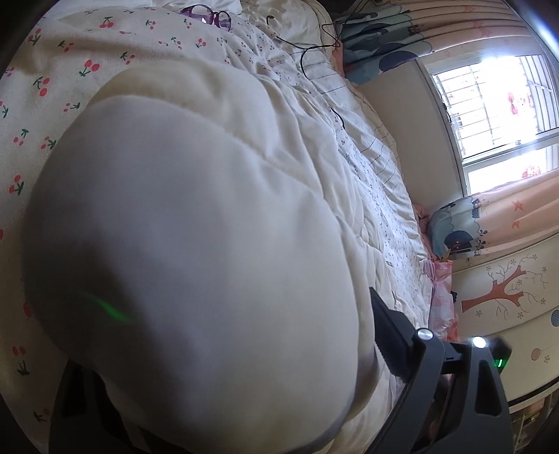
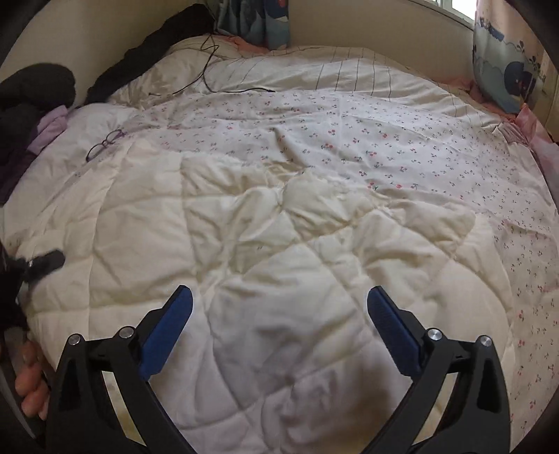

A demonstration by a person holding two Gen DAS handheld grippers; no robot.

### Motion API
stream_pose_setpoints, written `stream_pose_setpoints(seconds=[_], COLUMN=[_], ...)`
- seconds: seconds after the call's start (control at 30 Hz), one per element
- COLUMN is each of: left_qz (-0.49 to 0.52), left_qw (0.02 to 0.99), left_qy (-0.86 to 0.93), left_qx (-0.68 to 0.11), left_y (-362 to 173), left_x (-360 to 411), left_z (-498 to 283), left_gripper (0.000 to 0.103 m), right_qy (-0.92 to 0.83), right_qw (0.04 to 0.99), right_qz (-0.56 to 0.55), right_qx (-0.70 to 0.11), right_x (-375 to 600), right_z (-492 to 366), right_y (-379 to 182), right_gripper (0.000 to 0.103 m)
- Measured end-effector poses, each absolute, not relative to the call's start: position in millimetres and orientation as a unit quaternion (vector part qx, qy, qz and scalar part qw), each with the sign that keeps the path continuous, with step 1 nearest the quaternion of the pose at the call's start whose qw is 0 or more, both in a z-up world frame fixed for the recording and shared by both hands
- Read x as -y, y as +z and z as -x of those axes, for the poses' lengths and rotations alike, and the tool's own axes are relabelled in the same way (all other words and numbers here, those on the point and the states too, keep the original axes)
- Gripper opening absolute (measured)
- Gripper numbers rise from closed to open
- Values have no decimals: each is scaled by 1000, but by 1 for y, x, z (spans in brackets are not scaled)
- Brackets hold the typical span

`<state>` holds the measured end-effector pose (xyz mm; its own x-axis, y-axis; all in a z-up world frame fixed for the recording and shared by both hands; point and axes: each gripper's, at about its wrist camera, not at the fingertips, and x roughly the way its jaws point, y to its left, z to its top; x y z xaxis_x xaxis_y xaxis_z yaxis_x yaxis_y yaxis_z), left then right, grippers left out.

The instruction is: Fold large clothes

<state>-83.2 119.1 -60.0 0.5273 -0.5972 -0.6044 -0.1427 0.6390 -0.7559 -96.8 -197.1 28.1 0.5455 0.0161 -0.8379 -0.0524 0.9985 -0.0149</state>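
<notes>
Bulging against the left wrist lens, a thick fold of cream quilted comforter [image 1: 195,223] fills the wide-spread left gripper [image 1: 244,401]; whether its pads press on it I cannot tell. Toward 12 o'clock, purple-framed glasses [image 1: 209,15] lie on the cherry-print bed sheet [image 1: 52,80]. Right gripper [image 2: 279,331] hangs spread and empty above the comforter's centre. Folding looks barely begun, judging by 1 side turned over. No readable writing shows.

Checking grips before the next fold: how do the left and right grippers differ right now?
The left gripper has a thick bulge of the cream quilt between its wide jaws; the right gripper stands open and empty above the quilt. Right's blue pads show fully; left's are mostly hidden. Both point downward.
</notes>
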Motion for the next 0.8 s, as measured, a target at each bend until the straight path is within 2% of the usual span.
stream_pose_setpoints(seconds=[0.03, 0.1, 0.17, 0.23, 0.4, 0.47, 0.57, 0.67, 0.8], left_qz=[399, 408, 416, 420, 424, 418, 413, 415, 422], left_qw=[777, 776, 777, 778, 776, 778, 779, 777, 773], left_qy=[-146, -140, -133, -132, -142, -149, -163, -157, -148], left_qx=[-464, -460, -453, -448, -445, -445, -443, -447, -450], left_y=[-60, -61, -61, -60, -59, -57, -54, -56, -61], left_x=[-119, -123, -130, -135, -136, -135, -137, -139, -144], left_z=[83, 85, 88, 91, 91, 91, 91, 91, 89], left_gripper=[88, 88, 88, 88, 88, 81, 71, 71, 71], right_qy=[24, 25, 22, 29, 32, 25, 25, 28, 22], right_qw=[862, 867, 863, 877, 866, 862, 882, 864, 875], right_qz=[43, 64, 35, 7, 80, 44, 24, 69, 35], right_qx=[-505, -493, -504, -480, -493, -504, -470, -498, -483], right_x=[190, 184, 188, 189, 160, 166, 166, 147, 155], right_z=[101, 108, 106, 112, 125, 123, 128, 128, 128], right_y=[9, -6, 3, 20, -1, 8, 26, -2, 12], right_gripper=[97, 97, 97, 97, 97, 97, 97, 97, 97])
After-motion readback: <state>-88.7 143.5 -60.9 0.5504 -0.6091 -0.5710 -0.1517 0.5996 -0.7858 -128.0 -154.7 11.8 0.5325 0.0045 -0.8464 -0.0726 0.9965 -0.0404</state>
